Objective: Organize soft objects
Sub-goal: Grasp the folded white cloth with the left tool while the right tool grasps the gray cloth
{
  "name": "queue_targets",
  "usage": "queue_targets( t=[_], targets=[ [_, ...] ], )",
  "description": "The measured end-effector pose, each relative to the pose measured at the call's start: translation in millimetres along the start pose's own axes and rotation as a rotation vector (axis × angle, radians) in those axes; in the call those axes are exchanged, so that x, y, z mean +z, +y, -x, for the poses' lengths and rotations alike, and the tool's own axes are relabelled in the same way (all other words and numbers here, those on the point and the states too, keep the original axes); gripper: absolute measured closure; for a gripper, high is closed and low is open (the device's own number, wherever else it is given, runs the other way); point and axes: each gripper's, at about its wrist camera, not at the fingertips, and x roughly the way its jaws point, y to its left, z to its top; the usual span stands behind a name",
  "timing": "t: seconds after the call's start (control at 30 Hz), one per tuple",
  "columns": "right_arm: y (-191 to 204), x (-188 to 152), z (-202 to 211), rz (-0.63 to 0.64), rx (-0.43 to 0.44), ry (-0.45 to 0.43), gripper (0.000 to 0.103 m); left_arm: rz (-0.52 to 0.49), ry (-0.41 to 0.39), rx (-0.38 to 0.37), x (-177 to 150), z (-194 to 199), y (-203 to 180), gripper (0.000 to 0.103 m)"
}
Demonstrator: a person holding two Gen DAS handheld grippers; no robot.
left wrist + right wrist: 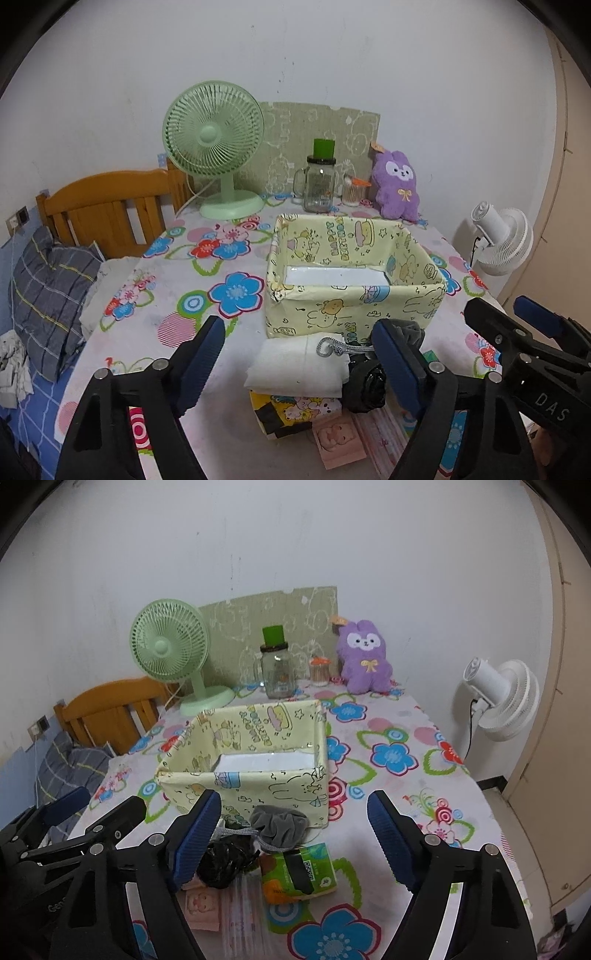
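A pale yellow cartoon-print fabric box (354, 306) (258, 779) stands open in the middle of the flowered table. In front of it lie a folded white cloth (295, 363), a grey drawstring pouch (279, 825) (412, 330), a crumpled black bag (225, 862) (365, 387), a green tissue pack (299, 871), a cartoon tissue pack (291, 410) and a pink packet (201, 904). My left gripper (301, 363) is open, its fingers on either side of the white cloth without touching it. My right gripper (295, 840) is open, spanning the pouch and green pack.
At the back stand a green fan (218, 147), a glass jar with a green lid (319, 181), a cotton-swab pot (352, 192) and a purple plush rabbit (365, 657). A white fan (498, 698) stands off the table's right; a wooden headboard (107, 206) and a pillow are left.
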Motion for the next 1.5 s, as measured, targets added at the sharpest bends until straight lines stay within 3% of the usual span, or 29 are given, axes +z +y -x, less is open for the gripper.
queue_targets(
  t=[0.23,1.03,1.33,1.5],
  targets=[
    [1.2,-3.1,-30.3,-0.006,0.018,0.072,0.026,0.001,0.061,0.005,-3.0,-24.6,2.3,0.022],
    [6.7,-13.2,-91.8,-0.011,0.049,0.222,0.027,0.007,0.223,-0.025,-21.7,-81.2,2.9,0.022],
    [9.0,-20.0,-115.3,-0.023,0.058,0.284,0.031,0.003,0.253,-0.031,-27.1,-96.4,2.7,0.022],
    [10.1,-22.6,-121.5,-0.029,0.061,0.298,0.040,-0.004,0.259,-0.036,-28.7,-99.4,2.7,0.022]
  ],
)
